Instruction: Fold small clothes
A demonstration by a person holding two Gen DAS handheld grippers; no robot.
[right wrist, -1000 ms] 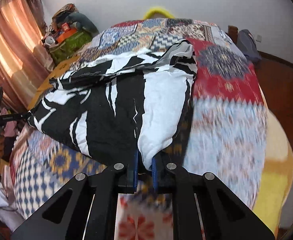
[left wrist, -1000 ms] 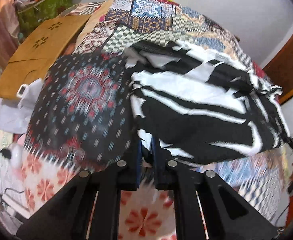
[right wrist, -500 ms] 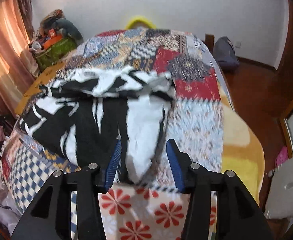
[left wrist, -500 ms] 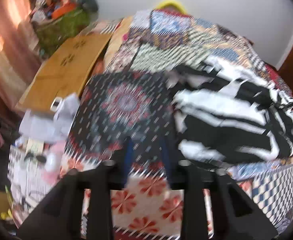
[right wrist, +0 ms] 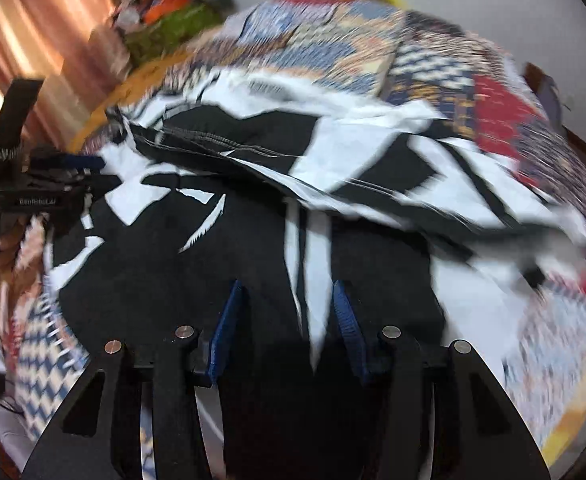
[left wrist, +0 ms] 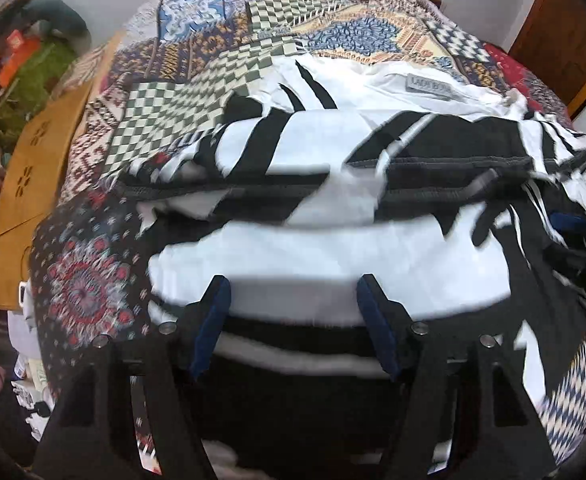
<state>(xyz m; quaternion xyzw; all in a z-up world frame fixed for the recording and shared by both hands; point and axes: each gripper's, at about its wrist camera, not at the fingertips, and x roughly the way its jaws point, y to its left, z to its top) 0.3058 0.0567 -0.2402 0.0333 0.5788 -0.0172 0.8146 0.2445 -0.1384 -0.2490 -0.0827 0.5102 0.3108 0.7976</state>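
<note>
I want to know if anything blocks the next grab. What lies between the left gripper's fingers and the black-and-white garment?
Nothing separate: in the left wrist view the left gripper, its jaws opening, hangs directly over the black-and-white garment, with only cloth showing between its fingers.

Both grippers released the black-and-white garment [left wrist: 333,248]. The left gripper [left wrist: 293,320] shifted over it, jaws opening; the right gripper [right wrist: 285,320] likewise moved over it, jaws apart.

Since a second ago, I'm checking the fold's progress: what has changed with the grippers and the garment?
Both grippers let go of the black-and-white garment. The left gripper is opening above it; the right gripper stands open, and nothing is pinched. Both views now sit over the garment's middle. It still lies on the patchwork bedspread.
</note>
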